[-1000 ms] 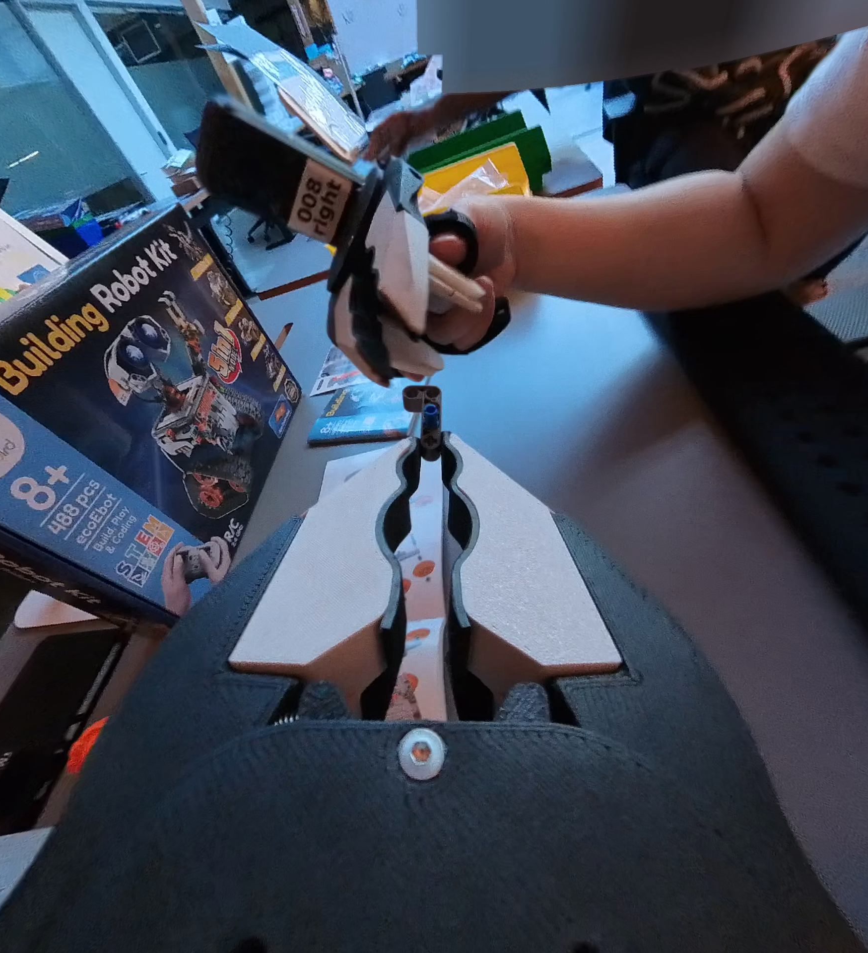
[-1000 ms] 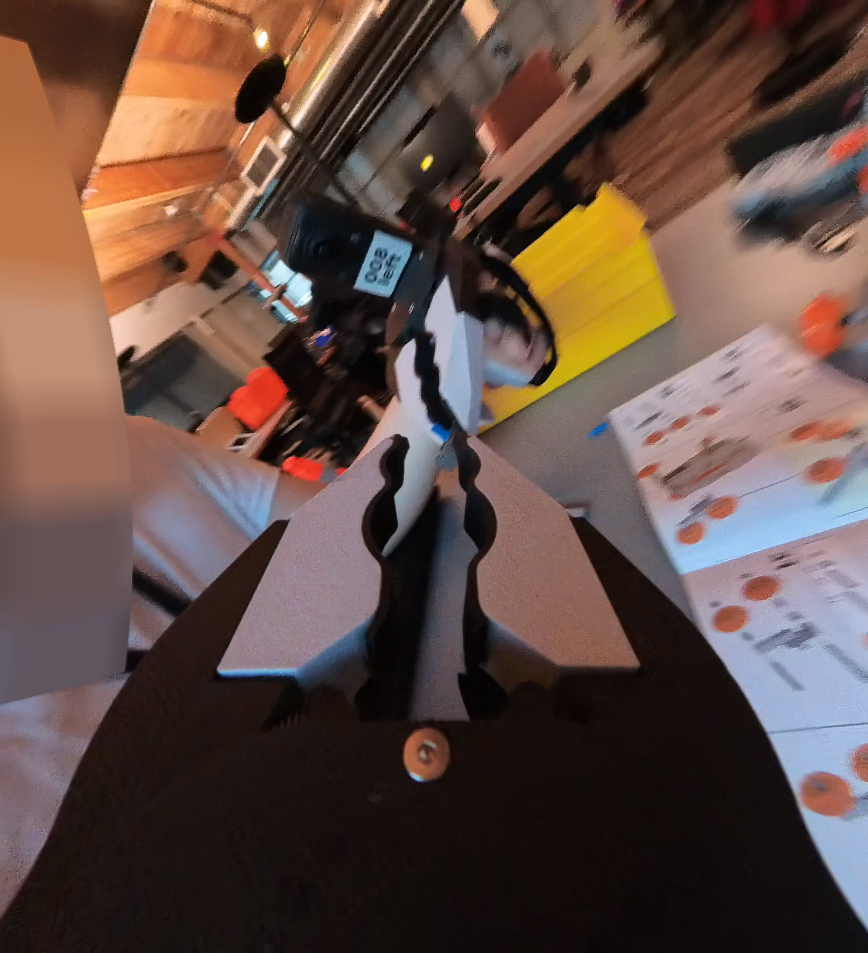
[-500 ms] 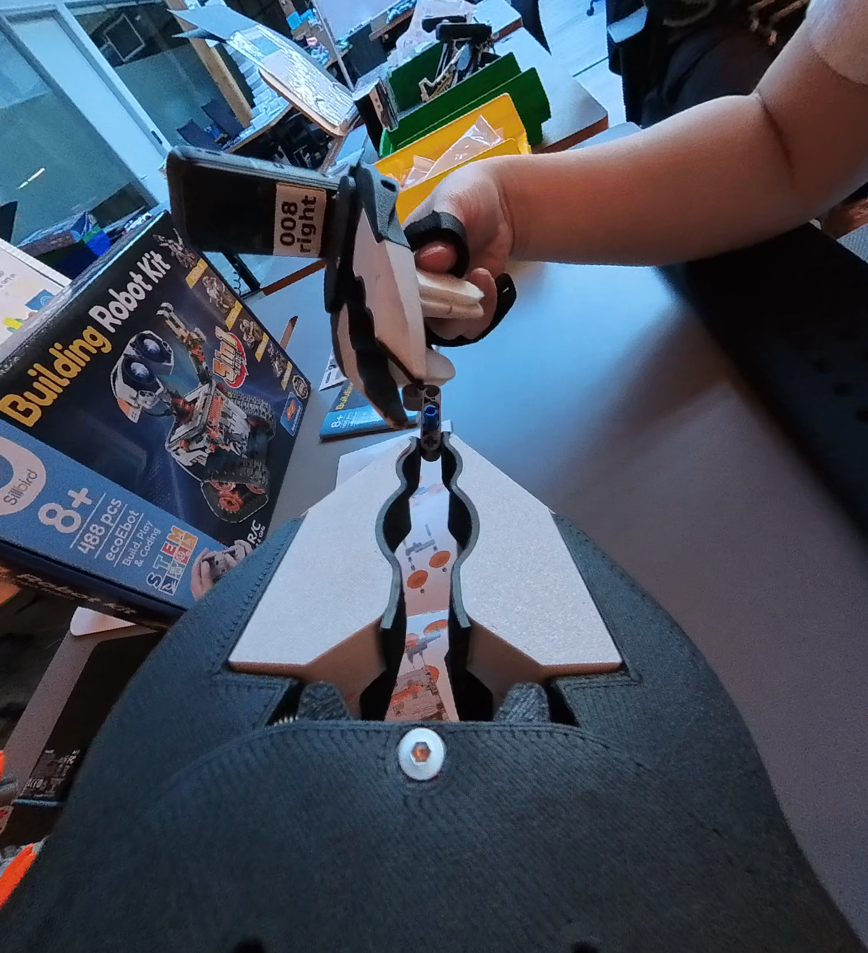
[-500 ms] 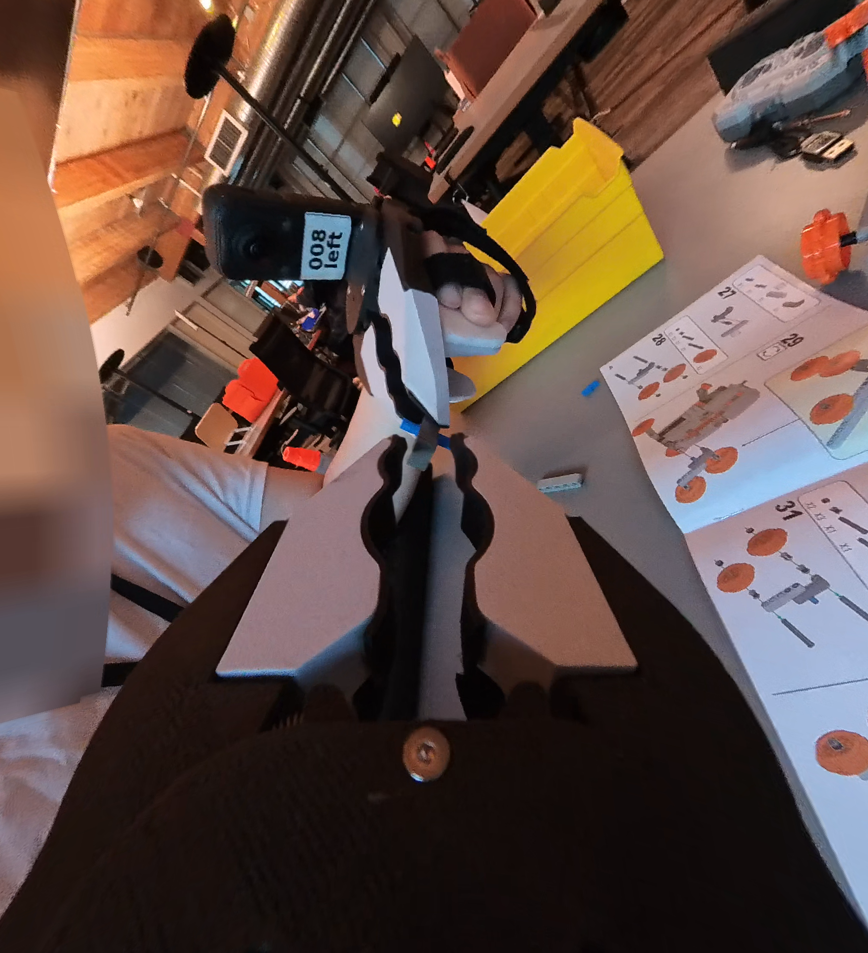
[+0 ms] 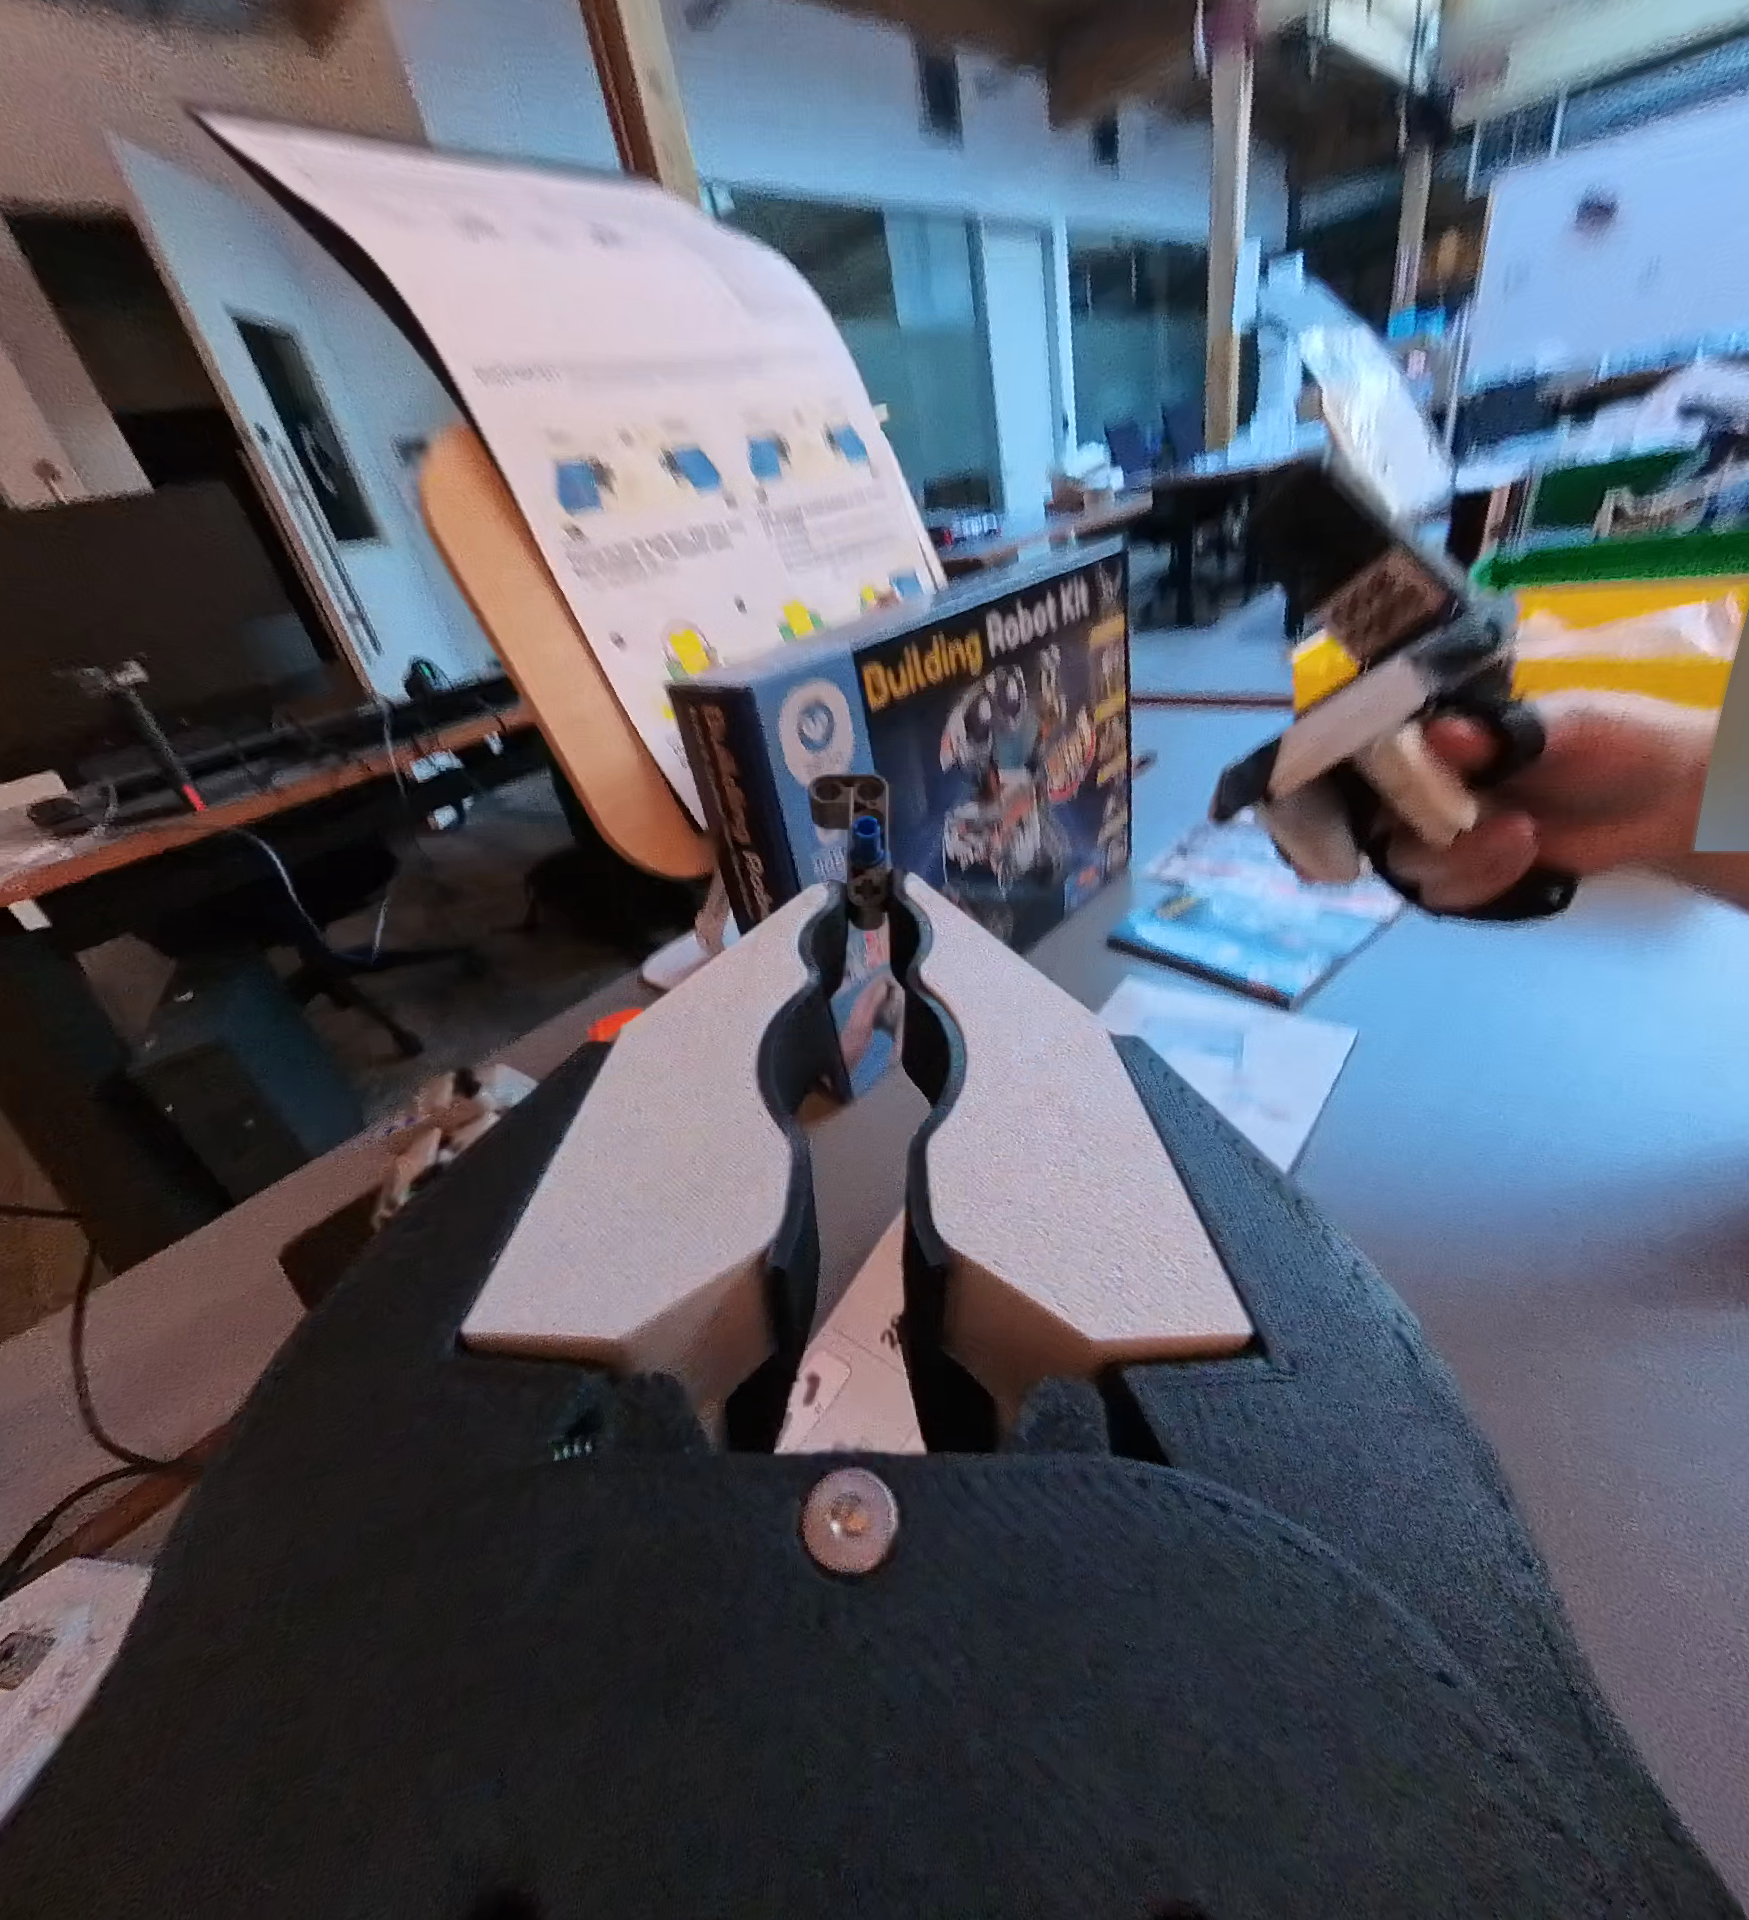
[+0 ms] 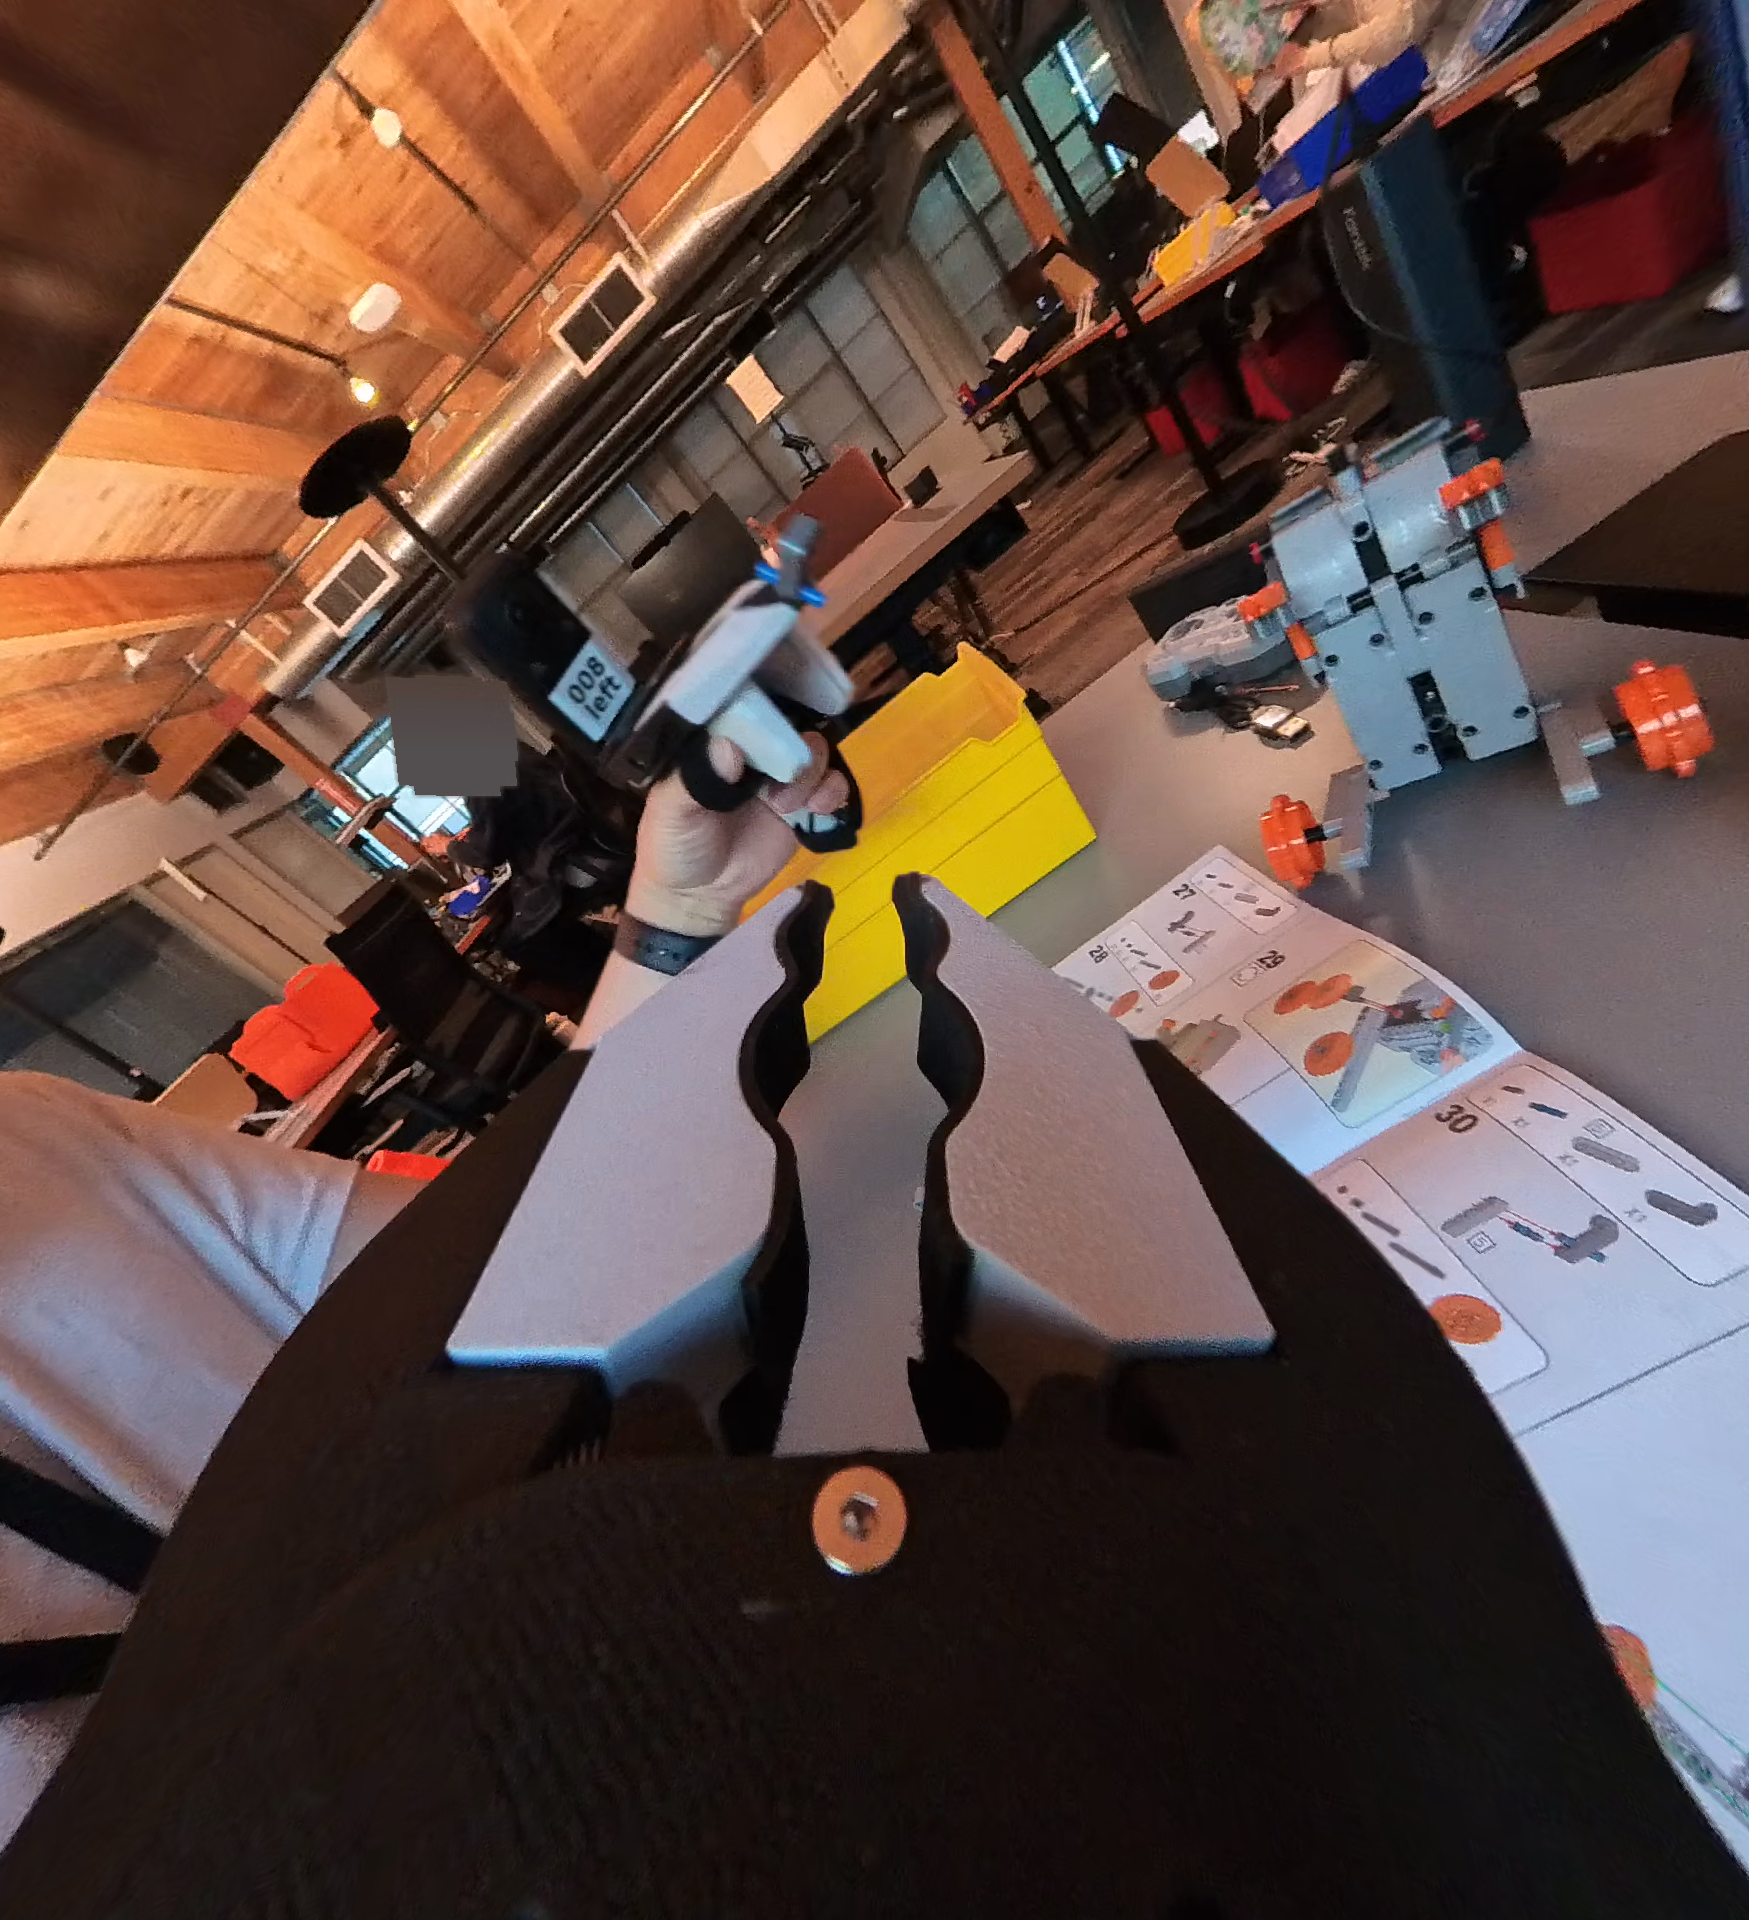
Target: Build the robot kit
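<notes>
Aloft, left gripper point(image 5: 865, 902) pinches small beam point(image 5: 852, 821) — yellow bin point(image 6: 953, 790) nearby.

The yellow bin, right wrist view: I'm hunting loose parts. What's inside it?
Its inside is hidden. The yellow bin shows only outer walls and rim; the left gripper, shut on a small grey piece, covers part.
</notes>
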`<action>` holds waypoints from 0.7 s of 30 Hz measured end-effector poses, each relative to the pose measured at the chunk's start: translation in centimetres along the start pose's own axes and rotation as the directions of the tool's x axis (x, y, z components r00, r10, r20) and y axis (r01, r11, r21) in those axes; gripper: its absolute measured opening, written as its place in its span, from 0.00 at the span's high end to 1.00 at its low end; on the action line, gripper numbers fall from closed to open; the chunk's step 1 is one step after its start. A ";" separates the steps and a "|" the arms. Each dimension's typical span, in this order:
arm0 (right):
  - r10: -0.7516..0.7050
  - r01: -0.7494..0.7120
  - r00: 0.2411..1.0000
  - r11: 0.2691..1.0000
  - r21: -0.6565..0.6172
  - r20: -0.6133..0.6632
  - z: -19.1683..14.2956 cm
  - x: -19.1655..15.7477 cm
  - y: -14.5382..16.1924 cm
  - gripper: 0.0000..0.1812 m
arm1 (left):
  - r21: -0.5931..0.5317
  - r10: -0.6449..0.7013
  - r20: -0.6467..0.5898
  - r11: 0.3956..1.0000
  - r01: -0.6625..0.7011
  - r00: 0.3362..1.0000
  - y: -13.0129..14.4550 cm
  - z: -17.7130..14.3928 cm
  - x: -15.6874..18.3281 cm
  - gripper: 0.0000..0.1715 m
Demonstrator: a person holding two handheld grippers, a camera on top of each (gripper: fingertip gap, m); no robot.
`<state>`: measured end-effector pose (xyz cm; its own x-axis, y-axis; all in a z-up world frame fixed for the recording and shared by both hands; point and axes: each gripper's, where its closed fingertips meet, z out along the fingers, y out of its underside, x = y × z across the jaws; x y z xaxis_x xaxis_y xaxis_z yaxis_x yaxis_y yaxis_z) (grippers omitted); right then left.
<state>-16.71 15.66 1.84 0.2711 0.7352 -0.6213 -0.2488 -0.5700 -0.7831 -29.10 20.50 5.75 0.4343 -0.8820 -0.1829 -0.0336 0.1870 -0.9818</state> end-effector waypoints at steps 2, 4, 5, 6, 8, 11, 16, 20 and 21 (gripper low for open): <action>0.014 -0.014 1.000 1.000 0.003 -0.003 0.1 0.5 0.2 0.93 | 0.059 -0.010 0.008 0.998 0.009 1.000 -1.1 -1.1 -0.4 0.98; 0.025 -0.025 1.000 1.000 -0.006 -0.009 0.4 0.9 0.7 0.93 | 0.051 -0.009 0.020 0.999 0.008 1.000 -1.0 -1.2 -0.6 0.97; 0.025 -0.025 1.000 1.000 -0.014 -0.013 0.5 1.1 0.9 0.93 | 0.038 -0.003 0.025 0.999 0.002 1.000 -0.8 -1.1 -0.7 0.97; 0.020 -0.021 1.000 1.000 -0.022 -0.019 0.7 1.2 1.1 0.93 | 0.025 0.003 0.031 1.000 -0.004 1.000 -0.6 -0.8 -0.7 0.97; 0.002 -0.003 0.999 1.000 -0.029 -0.035 0.9 1.3 1.3 0.93 | 0.005 0.009 0.029 1.000 -0.009 1.000 -0.1 -0.2 -0.6 0.98; -0.036 0.034 0.997 0.999 -0.028 -0.065 1.3 1.4 1.4 0.93 | -0.009 0.029 -0.033 1.000 -0.030 0.999 0.4 0.8 0.8 0.97; -0.114 0.112 0.988 0.993 -0.022 -0.107 2.1 1.7 1.8 0.93 | -0.041 -0.027 -0.105 0.999 0.023 0.994 1.5 1.9 1.9 0.97; -0.150 0.156 0.983 0.986 0.057 -0.108 2.9 1.4 1.5 0.93 | -0.054 -0.142 -0.197 0.990 0.134 0.970 1.7 2.0 3.0 0.97; -0.155 0.165 0.983 0.982 0.094 -0.099 3.3 1.1 1.4 0.93 | -0.060 -0.188 -0.222 0.982 0.179 0.957 1.8 1.9 3.2 0.97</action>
<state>-19.80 16.90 0.12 0.3971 0.7749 -0.4918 -0.2867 -0.4044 -0.8685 -26.02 18.85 3.54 0.2223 -0.9750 -0.0020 -0.0089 0.0000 -1.0000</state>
